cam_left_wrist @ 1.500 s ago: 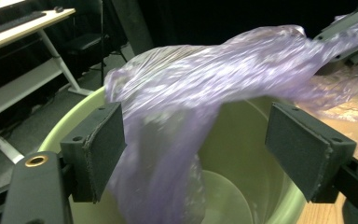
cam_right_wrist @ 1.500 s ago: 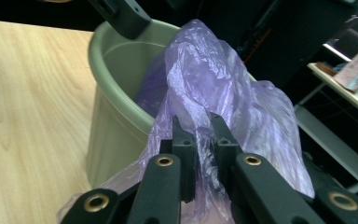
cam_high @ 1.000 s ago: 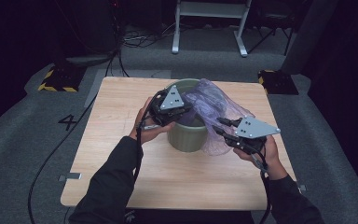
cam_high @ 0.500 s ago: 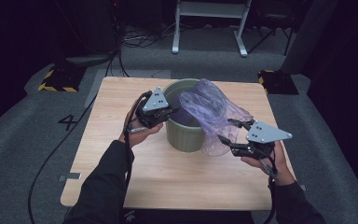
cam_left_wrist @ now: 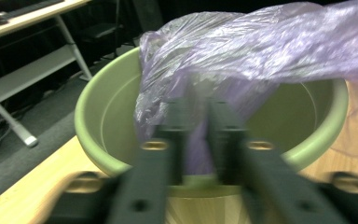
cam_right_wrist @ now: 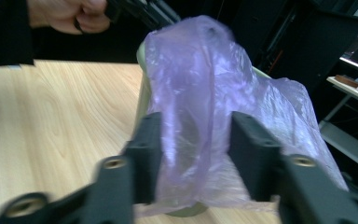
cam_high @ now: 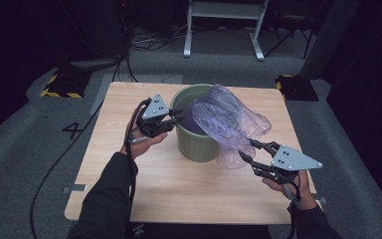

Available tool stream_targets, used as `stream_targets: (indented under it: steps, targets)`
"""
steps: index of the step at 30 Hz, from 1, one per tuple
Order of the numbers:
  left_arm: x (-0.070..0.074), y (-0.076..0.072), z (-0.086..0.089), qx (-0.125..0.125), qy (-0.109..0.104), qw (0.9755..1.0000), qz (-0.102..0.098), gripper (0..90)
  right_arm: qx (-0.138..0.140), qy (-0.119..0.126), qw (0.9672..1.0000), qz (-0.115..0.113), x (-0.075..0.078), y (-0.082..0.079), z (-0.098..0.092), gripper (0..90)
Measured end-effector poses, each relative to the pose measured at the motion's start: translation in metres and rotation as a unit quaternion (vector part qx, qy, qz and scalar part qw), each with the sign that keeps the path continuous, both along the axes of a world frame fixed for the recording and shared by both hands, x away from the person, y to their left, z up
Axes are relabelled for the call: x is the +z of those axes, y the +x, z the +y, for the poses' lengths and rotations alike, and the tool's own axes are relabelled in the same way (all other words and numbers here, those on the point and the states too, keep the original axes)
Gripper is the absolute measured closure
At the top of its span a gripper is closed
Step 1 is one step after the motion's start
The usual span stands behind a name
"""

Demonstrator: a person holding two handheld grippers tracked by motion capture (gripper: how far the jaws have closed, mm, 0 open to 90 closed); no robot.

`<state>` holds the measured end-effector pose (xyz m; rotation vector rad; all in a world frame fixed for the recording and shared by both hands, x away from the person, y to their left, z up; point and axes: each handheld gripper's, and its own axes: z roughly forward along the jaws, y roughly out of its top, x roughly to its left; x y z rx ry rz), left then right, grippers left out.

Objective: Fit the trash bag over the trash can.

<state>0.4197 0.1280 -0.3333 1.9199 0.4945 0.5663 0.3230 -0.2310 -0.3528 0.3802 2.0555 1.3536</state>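
Note:
A green bucket (cam_high: 196, 144) stands in the middle of the wooden table (cam_high: 129, 189). A purple plastic bag (cam_high: 229, 122) lies partly inside it and spills over its right rim. My left gripper (cam_high: 175, 116) hovers at the bucket's left rim. Its jaws have just been opening and stand a little apart, with the bag's film (cam_left_wrist: 261, 46) beyond them over the bucket (cam_left_wrist: 93, 135). My right gripper (cam_high: 247, 148) is low at the bag's hanging right edge. Its jaws have just been closing, and a fold of the bag (cam_right_wrist: 196, 70) hangs between them.
The left hand (cam_right_wrist: 74, 16) and its gripper show beyond the bucket in the right gripper view. Off the table, a white frame (cam_high: 224, 25) stands at the back, yellow-and-black striped blocks (cam_high: 59, 84) sit on the grey carpet, and a cable (cam_high: 54, 164) runs along the left.
My left gripper has drawn back from over the bucket to its left rim. My right gripper has moved down and right, away from the bucket, along the hanging bag.

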Motion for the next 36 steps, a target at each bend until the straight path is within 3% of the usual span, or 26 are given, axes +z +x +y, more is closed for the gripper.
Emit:
stream_targets:
  steps: [2,4,8,12,15,17,19,23,27,28,30,32,36]
  targets:
    - [0.002,-0.005,-0.003,0.005,-0.006,1.0,-0.004,48.5,0.01,-0.009,0.9999,0.004,-0.001,0.002,0.004,81.2]
    - [0.004,-0.011,-0.007,-0.009,-0.014,0.9999,0.0,32.8,0.017,-0.011,0.9998,0.004,-0.001,0.003,0.008,87.4]
    - [0.007,-0.027,-0.017,-0.034,-0.028,0.9991,-0.001,23.0,0.022,-0.016,0.9996,0.001,0.004,0.004,0.016,89.3]
    - [0.0,-0.049,-0.028,-0.051,-0.026,0.9984,-0.002,19.9,0.018,-0.005,0.9998,0.003,0.01,0.007,0.025,89.3]
    - [-0.013,-0.066,-0.037,-0.063,-0.01,0.9979,-0.01,18.3,0.017,-0.003,0.9998,0.006,0.014,0.009,0.032,89.4]
    - [-0.023,-0.075,-0.043,-0.077,-0.011,0.997,0.004,17.9,0.016,-0.001,0.9998,0.009,0.016,0.01,0.036,89.4]
    - [-0.03,-0.081,-0.049,-0.074,0.004,0.9972,0.005,16.4,0.017,0.003,0.9998,0.013,0.018,0.011,0.04,89.4]
    - [-0.04,-0.091,-0.06,-0.072,0.005,0.9974,0.003,16.1,0.017,0.006,0.9997,0.016,0.02,0.013,0.047,89.3]
    - [-0.047,-0.091,-0.069,-0.057,0.015,0.9983,0.003,16.0,0.024,0.011,0.9994,0.02,0.02,0.014,0.054,89.2]
    - [-0.048,-0.09,-0.07,-0.038,0.019,0.9991,-0.005,16.4,0.025,0.013,0.9993,0.023,0.021,0.014,0.056,89.2]
    - [-0.05,-0.085,-0.07,-0.032,0.012,0.9994,-0.002,22.8,0.031,0.011,0.9992,0.023,0.021,0.013,0.059,88.7]
    - [-0.05,-0.08,-0.069,-0.018,0.02,0.9996,-0.005,37.9,0.035,0.009,0.999,0.025,0.021,0.013,0.061,87.0]
    - [-0.049,-0.075,-0.06,-0.031,0.021,0.9992,-0.014,65.0,0.04,0.008,0.9988,0.028,0.02,0.012,0.061,80.6]
